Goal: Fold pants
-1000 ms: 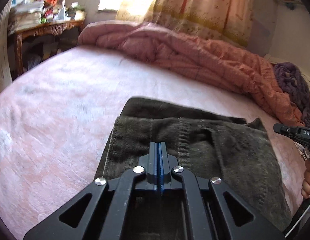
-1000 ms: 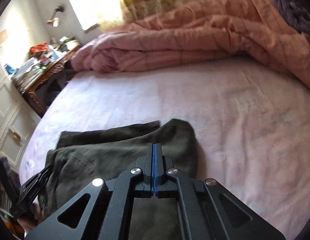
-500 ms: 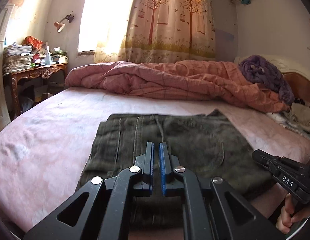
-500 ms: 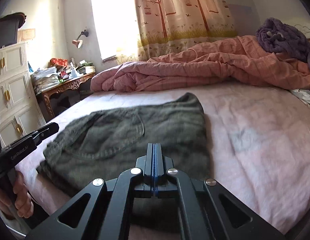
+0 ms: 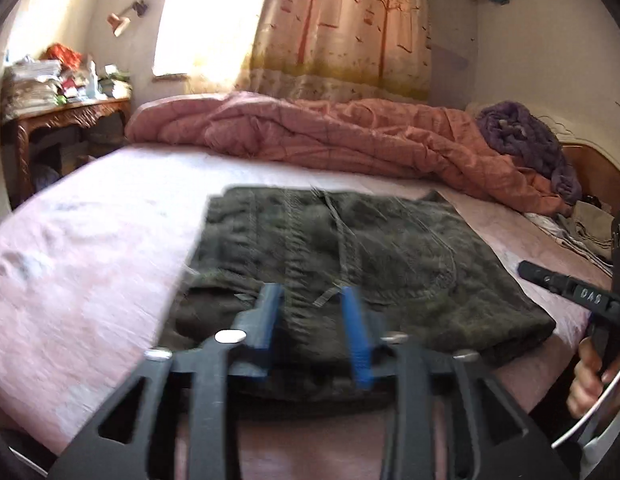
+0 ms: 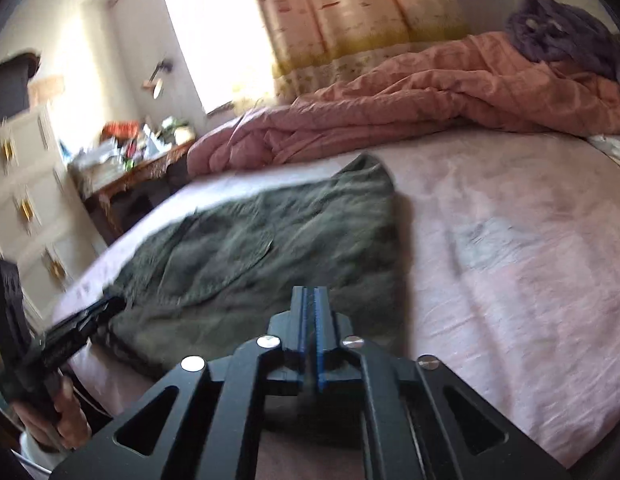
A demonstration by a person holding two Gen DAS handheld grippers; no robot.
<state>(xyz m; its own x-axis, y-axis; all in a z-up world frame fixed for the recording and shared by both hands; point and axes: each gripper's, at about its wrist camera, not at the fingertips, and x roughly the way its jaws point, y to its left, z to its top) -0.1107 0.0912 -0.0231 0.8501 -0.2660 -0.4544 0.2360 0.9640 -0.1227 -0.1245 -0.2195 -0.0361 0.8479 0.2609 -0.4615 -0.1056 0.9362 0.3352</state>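
Dark olive pants (image 5: 350, 256) lie folded flat on the pink bed sheet (image 5: 90, 248), near the bed's front edge. My left gripper (image 5: 312, 304) is open, its blue pads spread just above the pants' near edge and holding nothing. My right gripper (image 6: 310, 296) is shut or nearly so, with only a thin slit between the pads and nothing in them, over the near right corner of the pants (image 6: 250, 256). Each gripper shows at the side of the other's view: the right one (image 5: 570, 288) and the left one (image 6: 70, 336).
A rumpled pink quilt (image 5: 330, 136) lies along the far side of the bed, with a purple blanket (image 5: 526, 136) at the headboard end. A cluttered wooden side table (image 5: 70, 112) and a white dresser (image 6: 26, 208) stand to the left. A curtain (image 5: 342, 28) covers the window.
Both grippers have let go of the pants and drawn back toward the bed's front edge. The left jaws opened wide. The pants now lie flat and folded.
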